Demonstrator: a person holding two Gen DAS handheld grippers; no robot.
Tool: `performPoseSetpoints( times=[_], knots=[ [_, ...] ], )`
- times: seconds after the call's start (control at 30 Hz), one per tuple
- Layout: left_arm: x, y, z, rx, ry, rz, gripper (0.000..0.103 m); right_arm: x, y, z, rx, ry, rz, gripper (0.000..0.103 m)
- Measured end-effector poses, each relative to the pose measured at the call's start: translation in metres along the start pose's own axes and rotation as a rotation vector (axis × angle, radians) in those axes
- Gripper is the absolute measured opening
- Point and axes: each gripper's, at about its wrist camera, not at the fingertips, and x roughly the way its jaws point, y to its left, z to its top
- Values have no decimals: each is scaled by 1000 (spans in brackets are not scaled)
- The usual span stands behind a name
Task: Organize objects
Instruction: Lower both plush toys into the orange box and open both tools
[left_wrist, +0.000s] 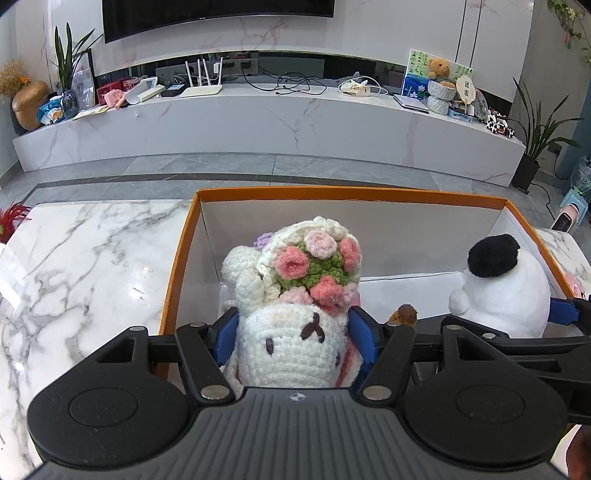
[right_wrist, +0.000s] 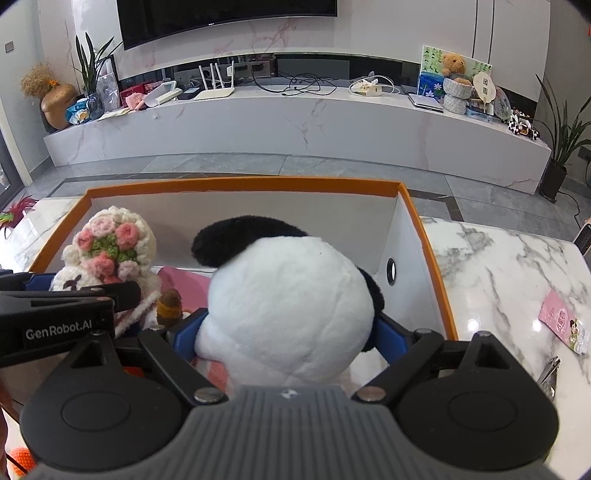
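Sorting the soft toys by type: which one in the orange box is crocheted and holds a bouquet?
The crocheted bunny between the left gripper's jaws, pink-and-green yarn flowers above its face; the panda plush is smooth white and black.

The panda toy's (right_wrist: 288, 314) lower body is hidden behind the right tongs (right_wrist: 290, 332); the orange ball (right_wrist: 22, 458) is cut off at the edge.

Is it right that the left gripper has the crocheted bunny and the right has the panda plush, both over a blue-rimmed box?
Not quite: the box has an orange rim, as both wrist views show. The left gripper has the crocheted bunny, the right gripper the panda plush.
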Motion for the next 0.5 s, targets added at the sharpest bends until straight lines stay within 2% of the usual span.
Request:
performPoseSetpoints(
  times=[0.27, 0.5],
  knots=[
    [-1, 1, -1, -7, -3, 6, 77, -2, -2, 1, -7, -15, -6, 93],
    [-5, 3, 0, -9, -36, 11, 78, -7, 0, 1, -35, -42, -32, 97]
  ],
)
